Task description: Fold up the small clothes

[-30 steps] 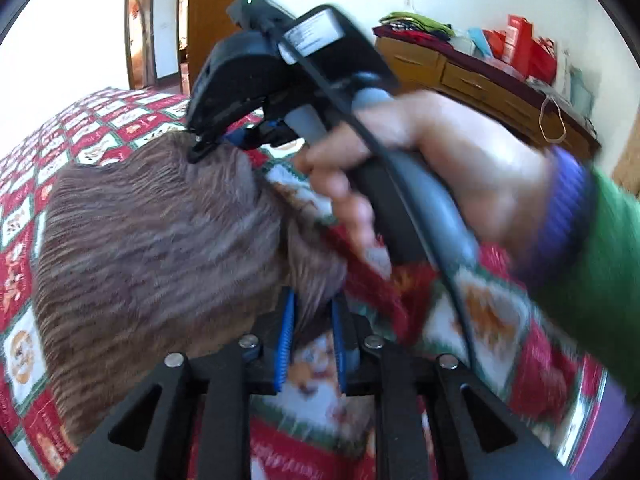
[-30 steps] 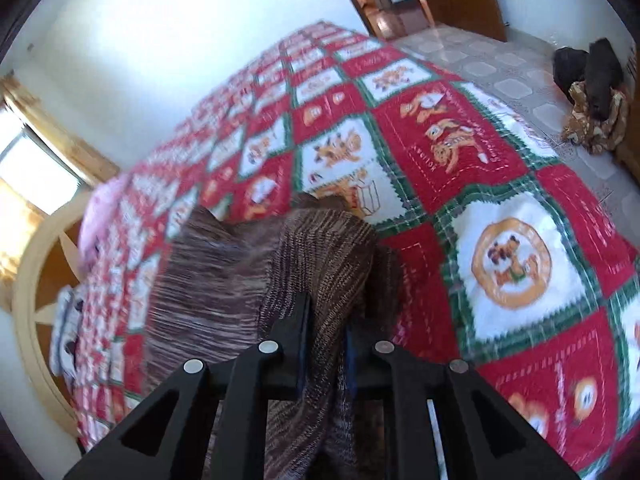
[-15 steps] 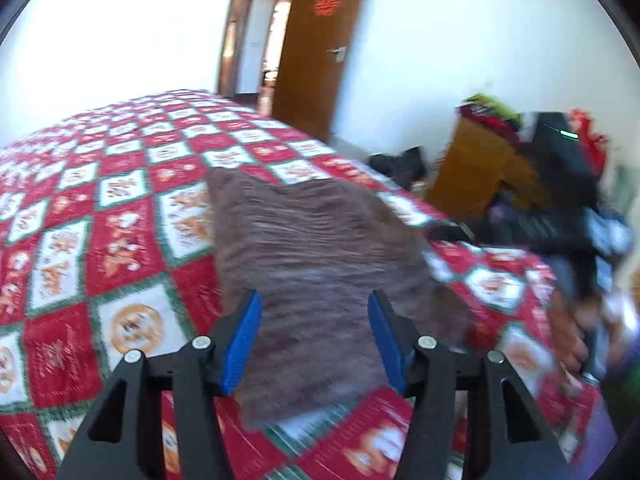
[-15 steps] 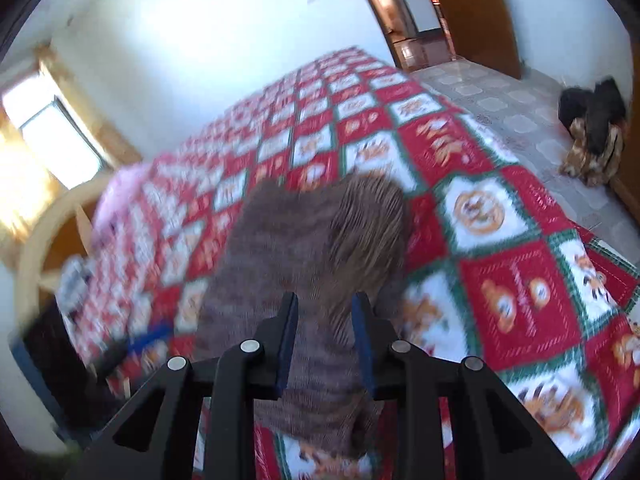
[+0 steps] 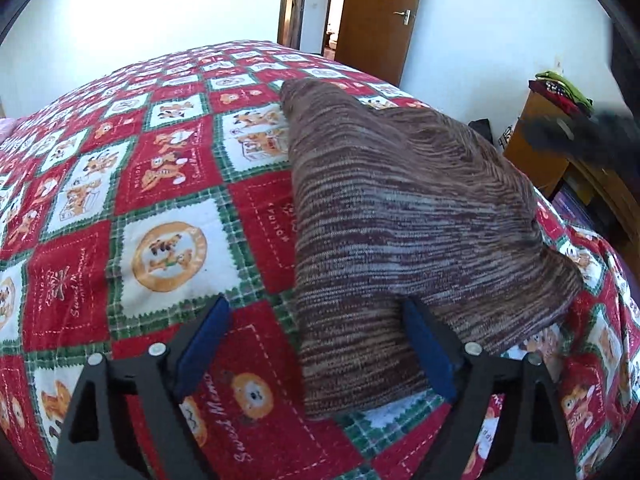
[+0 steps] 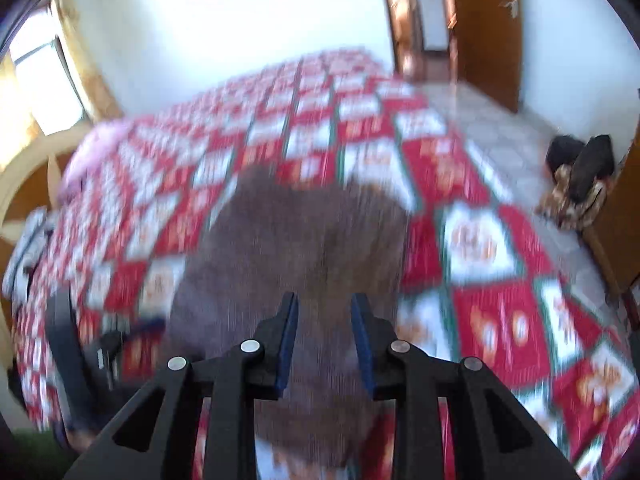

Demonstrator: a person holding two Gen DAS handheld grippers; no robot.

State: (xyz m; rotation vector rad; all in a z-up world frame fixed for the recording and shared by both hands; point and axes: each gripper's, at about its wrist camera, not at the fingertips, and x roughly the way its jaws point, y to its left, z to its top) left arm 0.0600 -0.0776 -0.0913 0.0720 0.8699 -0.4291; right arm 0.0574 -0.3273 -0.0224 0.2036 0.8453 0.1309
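Note:
A brown striped knit garment [image 5: 400,216] lies folded on the red patchwork bedspread [image 5: 160,184]. My left gripper [image 5: 316,312] is wide open and empty, hovering above the garment's near edge; its right finger overlaps the cloth in the view. In the blurred right wrist view the same garment [image 6: 304,232] lies below my right gripper [image 6: 325,308], which is open with a moderate gap and holds nothing. The left gripper's body [image 6: 76,340] shows at the left edge there.
A wooden door [image 5: 376,16] and doorway stand beyond the bed. A wooden dresser [image 5: 536,156] with stacked clothes is at the right. A dark pile of clothes [image 6: 576,176] lies on the tiled floor. A pink pillow [image 6: 96,148] lies at the bed's head.
Both grippers have let go of the garment and opened. Both have pulled back and risen. The garment now lies flat on the bedspread.

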